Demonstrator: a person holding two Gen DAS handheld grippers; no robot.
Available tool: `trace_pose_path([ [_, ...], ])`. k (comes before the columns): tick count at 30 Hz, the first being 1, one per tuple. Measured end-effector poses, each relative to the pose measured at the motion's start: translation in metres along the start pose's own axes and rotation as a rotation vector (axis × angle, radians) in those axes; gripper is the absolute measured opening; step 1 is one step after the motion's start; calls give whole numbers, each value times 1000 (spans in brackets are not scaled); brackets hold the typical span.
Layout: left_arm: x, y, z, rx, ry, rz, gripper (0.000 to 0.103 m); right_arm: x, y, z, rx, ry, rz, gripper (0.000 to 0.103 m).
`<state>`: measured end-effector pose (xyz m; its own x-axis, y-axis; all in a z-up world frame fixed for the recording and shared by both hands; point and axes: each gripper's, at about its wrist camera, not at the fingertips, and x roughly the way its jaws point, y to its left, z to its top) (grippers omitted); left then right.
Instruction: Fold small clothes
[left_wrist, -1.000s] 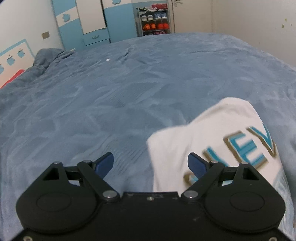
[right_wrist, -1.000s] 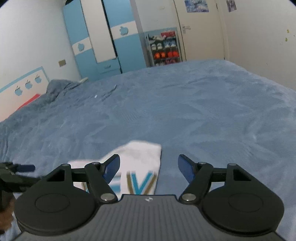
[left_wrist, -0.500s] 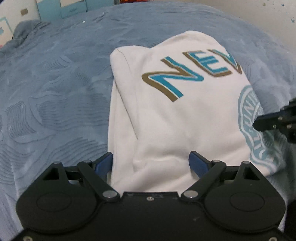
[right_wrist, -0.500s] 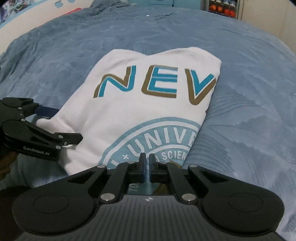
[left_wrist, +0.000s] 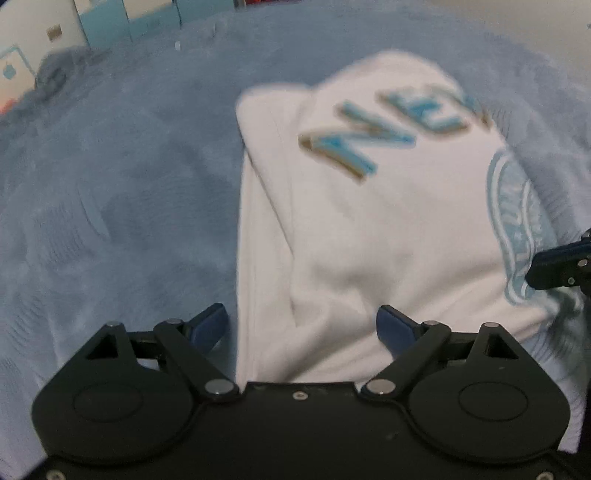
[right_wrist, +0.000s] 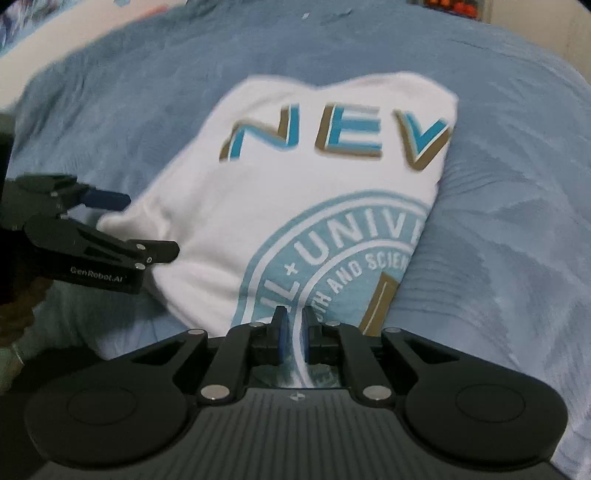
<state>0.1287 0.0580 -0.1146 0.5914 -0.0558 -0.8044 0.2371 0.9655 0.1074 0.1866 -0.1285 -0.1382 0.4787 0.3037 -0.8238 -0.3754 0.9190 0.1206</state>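
On the blue bedspread (right_wrist: 517, 206) lies the white shirt (right_wrist: 295, 206), folded into a rough rectangle with "NEV" and a round pale-blue crest facing up. My right gripper (right_wrist: 291, 325) has its jaws drawn nearly together at the shirt's near edge, a thin strip of printed cloth showing between the blue pads; it looks pinched there, though the contact is partly hidden by the linkage. My left gripper (left_wrist: 299, 325) stands wide open, its fingers straddling the near-left corner of the shirt (left_wrist: 369, 229), holding nothing (the cloth simply runs between them). Only the right wrist view reads the crest lettering, "UNIV" and "AND SCIEN". Only the left wrist view shows the doubled fold along the shirt's left side, and a bit of cupboard (left_wrist: 129, 18) beyond the bed.
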Motion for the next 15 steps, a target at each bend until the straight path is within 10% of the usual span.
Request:
trace_pose_path([
  [4, -29, 14, 25, 21, -147, 43, 90, -30, -8, 13, 43, -159, -92, 89],
  [5, -31, 21, 32, 19, -164, 25, 90, -37, -13, 15, 60, -208, -123, 95],
  [10, -9, 49, 51, -59, -122, -100, 90, -40, -48, 23, 190, -256, -48, 94],
  [15, 18, 37, 53, -55, -79, -58, 90, -14, -71, 18, 290, -217, -24, 93],
])
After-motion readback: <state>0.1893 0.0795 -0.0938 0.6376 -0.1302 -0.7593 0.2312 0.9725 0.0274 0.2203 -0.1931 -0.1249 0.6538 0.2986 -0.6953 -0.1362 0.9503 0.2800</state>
